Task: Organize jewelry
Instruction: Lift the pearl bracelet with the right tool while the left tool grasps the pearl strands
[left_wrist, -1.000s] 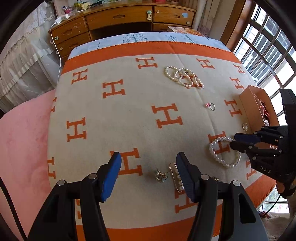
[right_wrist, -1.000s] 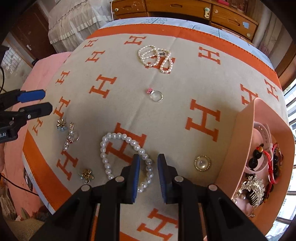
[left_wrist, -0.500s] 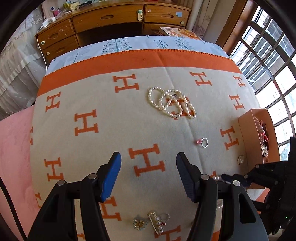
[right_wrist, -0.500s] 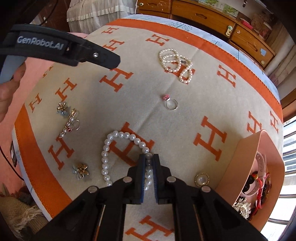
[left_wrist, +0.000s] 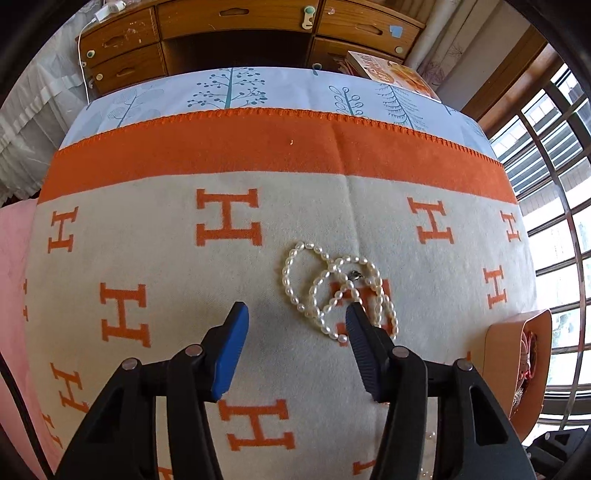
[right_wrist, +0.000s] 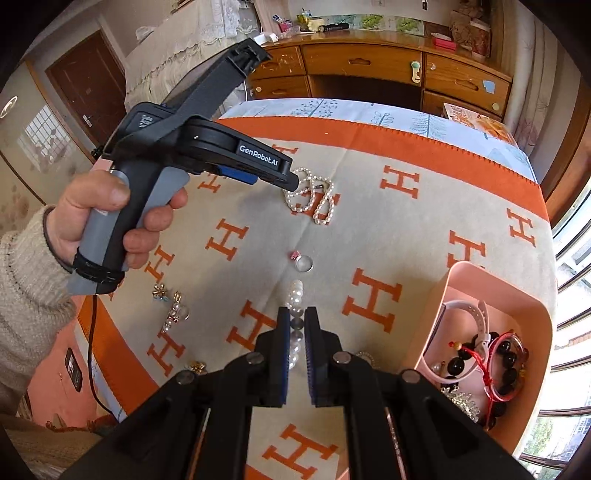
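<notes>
My right gripper (right_wrist: 295, 326) is shut on a pearl bracelet (right_wrist: 295, 295) and holds it lifted above the blanket, left of the pink box (right_wrist: 458, 284). My left gripper (left_wrist: 295, 317) is open just above a coiled pearl necklace (left_wrist: 332, 291), which lies near its right finger; in the right wrist view the necklace (right_wrist: 312, 199) is at the left gripper's tip (right_wrist: 291, 181). A ring with a pink stone (right_wrist: 303, 262) lies mid-blanket. The box holds a white watch (right_wrist: 476, 314) and bead bracelets (right_wrist: 498, 354).
An orange-and-cream H-patterned blanket (left_wrist: 184, 295) covers the bed. Small brooches and a pearl clip (right_wrist: 173, 314) lie at the blanket's left. A round pearl brooch (right_wrist: 365, 356) lies behind my right finger. A wooden desk (left_wrist: 240, 33) stands beyond the bed, windows to the right.
My right gripper closed on the pearl bracelet and lifted it off the blanket. My left gripper moved forward from the brooches to the coiled pearl necklace, staying open.
</notes>
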